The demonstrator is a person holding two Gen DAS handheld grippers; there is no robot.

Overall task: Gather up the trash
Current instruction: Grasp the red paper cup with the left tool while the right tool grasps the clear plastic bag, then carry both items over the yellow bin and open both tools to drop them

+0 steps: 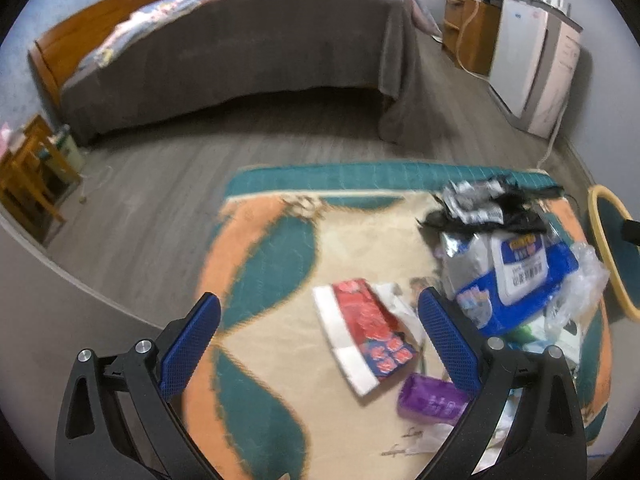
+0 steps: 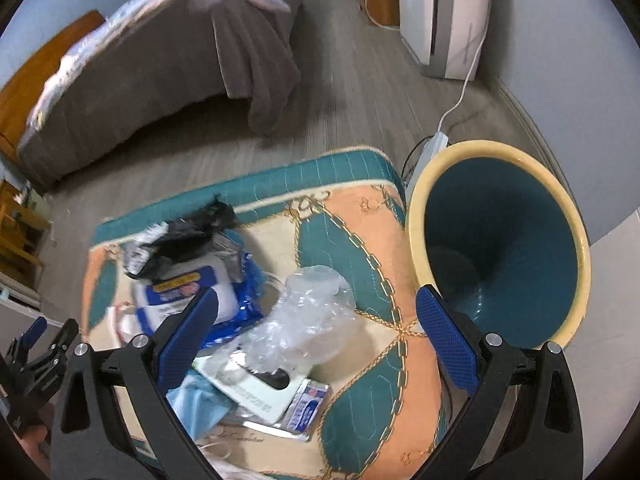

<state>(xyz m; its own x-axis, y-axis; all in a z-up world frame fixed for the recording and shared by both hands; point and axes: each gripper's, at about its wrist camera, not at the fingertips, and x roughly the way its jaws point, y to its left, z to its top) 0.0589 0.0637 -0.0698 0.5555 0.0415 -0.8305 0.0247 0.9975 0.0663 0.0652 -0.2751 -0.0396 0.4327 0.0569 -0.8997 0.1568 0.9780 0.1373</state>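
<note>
On the patterned rug (image 1: 280,360), left to right: one red wrapper (image 1: 368,328), one purple packet (image 1: 430,398), one blue wipes pack (image 1: 516,284), one clear plastic bag (image 2: 308,312), one teal bin (image 2: 500,256). Left gripper (image 1: 320,340) and right gripper (image 2: 316,332) hang above them, jaws wide, empty.

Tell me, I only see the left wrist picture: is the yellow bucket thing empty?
Observer: The right wrist view looks into the bin; what shows of its teal inside holds no trash.
Operator: What's beside that crinkly clear plastic?
Observer: Below the clear plastic lies a small blue and white packet.
Operator: Is the other grabber holding anything?
Observer: No, the right gripper is open over the plastic, holding nothing.
</note>
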